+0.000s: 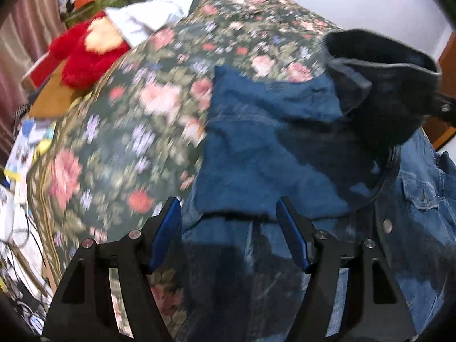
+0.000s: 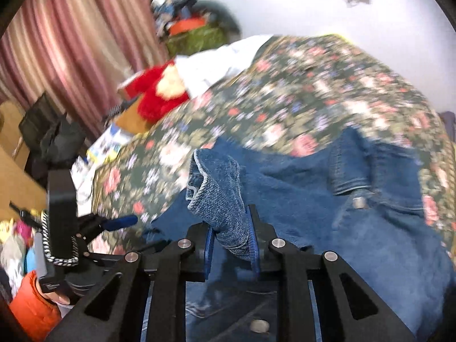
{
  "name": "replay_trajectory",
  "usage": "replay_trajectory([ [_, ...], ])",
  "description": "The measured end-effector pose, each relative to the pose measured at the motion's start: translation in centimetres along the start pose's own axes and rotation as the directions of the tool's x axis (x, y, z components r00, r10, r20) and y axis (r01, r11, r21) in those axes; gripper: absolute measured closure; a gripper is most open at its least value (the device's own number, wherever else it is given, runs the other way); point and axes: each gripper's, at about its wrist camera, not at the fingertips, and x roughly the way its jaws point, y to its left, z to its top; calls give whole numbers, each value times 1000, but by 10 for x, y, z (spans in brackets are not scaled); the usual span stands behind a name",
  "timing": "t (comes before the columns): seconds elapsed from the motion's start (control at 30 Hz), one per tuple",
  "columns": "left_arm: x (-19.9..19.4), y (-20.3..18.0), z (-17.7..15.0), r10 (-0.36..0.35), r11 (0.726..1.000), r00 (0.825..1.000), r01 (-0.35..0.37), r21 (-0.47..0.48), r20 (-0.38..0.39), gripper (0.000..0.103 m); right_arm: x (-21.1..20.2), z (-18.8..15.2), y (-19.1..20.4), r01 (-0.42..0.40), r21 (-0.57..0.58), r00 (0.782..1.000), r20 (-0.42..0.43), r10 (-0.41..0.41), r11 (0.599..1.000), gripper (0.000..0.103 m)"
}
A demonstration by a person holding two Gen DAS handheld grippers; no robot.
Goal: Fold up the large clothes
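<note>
Motion blur smears the flowered bed [image 1: 159,105], and both views cut off the one denim jacket [image 1: 256,154] spread on it at the lower edge. One red plush toy [image 1: 85,54] lies beyond the jacket. The left tongs [image 1: 229,228] hang released over the jacket. Only the right view shows the right tongs [image 2: 231,242] clenched on a jacket fold [image 2: 216,188].

I see a blue denim jacket [image 2: 356,228] lying crumpled on the flowered bedspread, its metal buttons showing along the front, one sleeve cuff resting on top of the heap, and a bunched fold of it raised above the rest.
</note>
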Motion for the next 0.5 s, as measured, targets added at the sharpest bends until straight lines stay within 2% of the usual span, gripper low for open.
replay_trajectory([
  [0.13, -7, -23, 15, -5, 999, 999, 3, 53, 43, 34, -47, -2, -38, 58, 87, 992, 103, -66, 995, 85],
  [0.2, -7, -36, 17, -7, 997, 999, 3, 75, 53, 34, -65, -8, -56, 77, 130, 987, 127, -94, 989, 85],
  [0.37, -4, -50, 13, -6, 995, 999, 1, 104, 43, 34, -95, -39, -99, 159, 242, 973, 124, -193, 957, 85],
  [0.5, 2, -52, 4, 7, 994, 1000, -9, 113, 17, 34, -105, -69, -137, 164, 354, 976, 79, -205, 921, 87],
])
